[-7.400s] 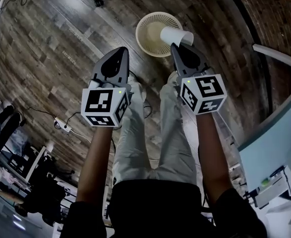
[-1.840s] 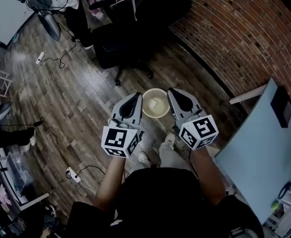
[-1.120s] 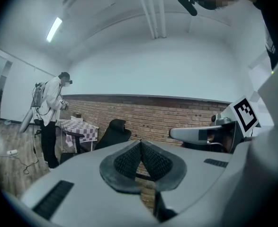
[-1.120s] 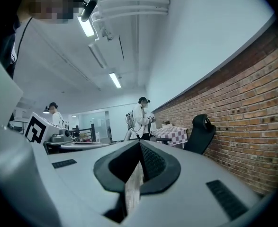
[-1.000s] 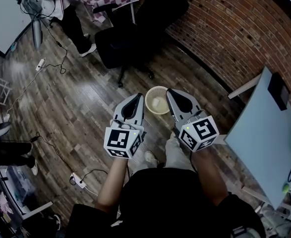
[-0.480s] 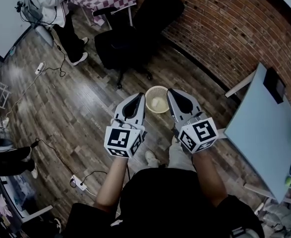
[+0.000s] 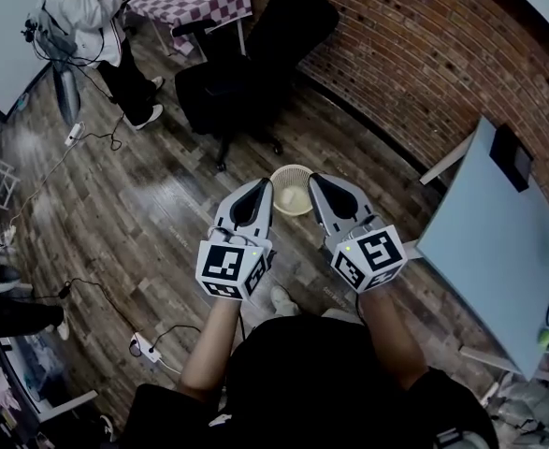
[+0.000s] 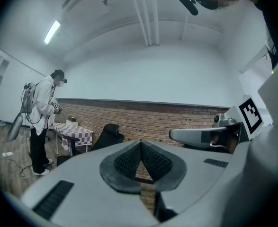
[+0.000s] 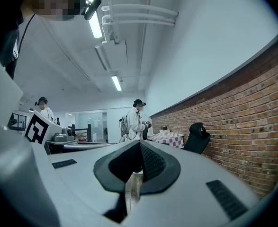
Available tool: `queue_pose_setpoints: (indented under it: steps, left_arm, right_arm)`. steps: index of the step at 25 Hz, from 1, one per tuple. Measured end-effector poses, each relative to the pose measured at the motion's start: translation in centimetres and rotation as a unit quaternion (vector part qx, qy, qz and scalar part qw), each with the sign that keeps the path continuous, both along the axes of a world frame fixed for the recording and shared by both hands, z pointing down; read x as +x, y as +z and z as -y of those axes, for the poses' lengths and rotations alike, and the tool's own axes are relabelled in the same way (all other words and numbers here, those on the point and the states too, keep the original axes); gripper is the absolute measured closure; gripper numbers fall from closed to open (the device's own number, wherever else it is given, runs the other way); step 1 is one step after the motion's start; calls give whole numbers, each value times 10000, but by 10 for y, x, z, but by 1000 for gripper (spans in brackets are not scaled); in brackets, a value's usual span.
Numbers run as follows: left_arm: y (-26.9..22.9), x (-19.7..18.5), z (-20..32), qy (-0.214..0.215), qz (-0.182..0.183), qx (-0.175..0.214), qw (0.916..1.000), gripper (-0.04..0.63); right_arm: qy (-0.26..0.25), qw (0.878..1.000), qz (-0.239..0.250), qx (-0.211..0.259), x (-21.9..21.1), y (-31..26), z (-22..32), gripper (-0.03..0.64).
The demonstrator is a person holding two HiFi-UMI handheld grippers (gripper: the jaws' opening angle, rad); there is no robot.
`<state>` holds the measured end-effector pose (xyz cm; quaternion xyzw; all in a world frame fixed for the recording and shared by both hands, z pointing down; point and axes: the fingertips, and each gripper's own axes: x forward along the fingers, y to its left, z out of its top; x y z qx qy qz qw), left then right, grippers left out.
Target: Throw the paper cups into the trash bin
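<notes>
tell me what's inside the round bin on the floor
The trash bin holds a white paper cup, seen from above. The bin's bottom under the cup is covered; more cups there cannot be made out.

text: none readable | marks: square black-and-white patterns on left marker cube point(image 7: 229, 269), right marker cube point(image 7: 371, 260)

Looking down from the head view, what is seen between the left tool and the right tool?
The head view shows the round trash bin on the floor, between the tips of the left tool and right tool, with a white paper cup inside.
</notes>
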<state>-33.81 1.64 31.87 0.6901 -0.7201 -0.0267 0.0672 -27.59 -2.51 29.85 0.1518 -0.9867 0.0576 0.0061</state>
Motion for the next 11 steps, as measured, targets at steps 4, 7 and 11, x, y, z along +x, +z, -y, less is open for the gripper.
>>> queue_pose_setpoints:
  steps: [4, 7, 11]
  left_arm:
    - [-5, 16, -1, -84, 32, 23, 10000, 586]
    - [-9, 32, -6, -100, 34, 30, 9999, 586]
    - [-13, 54, -12, -95, 42, 20, 9999, 586]
  right_arm:
    - [-89, 10000, 41, 17, 17, -5, -2, 614]
    - [-149, 9999, 48, 13, 31, -8, -7, 612]
    - [-76, 9999, 101, 28, 51, -15, -9, 614]
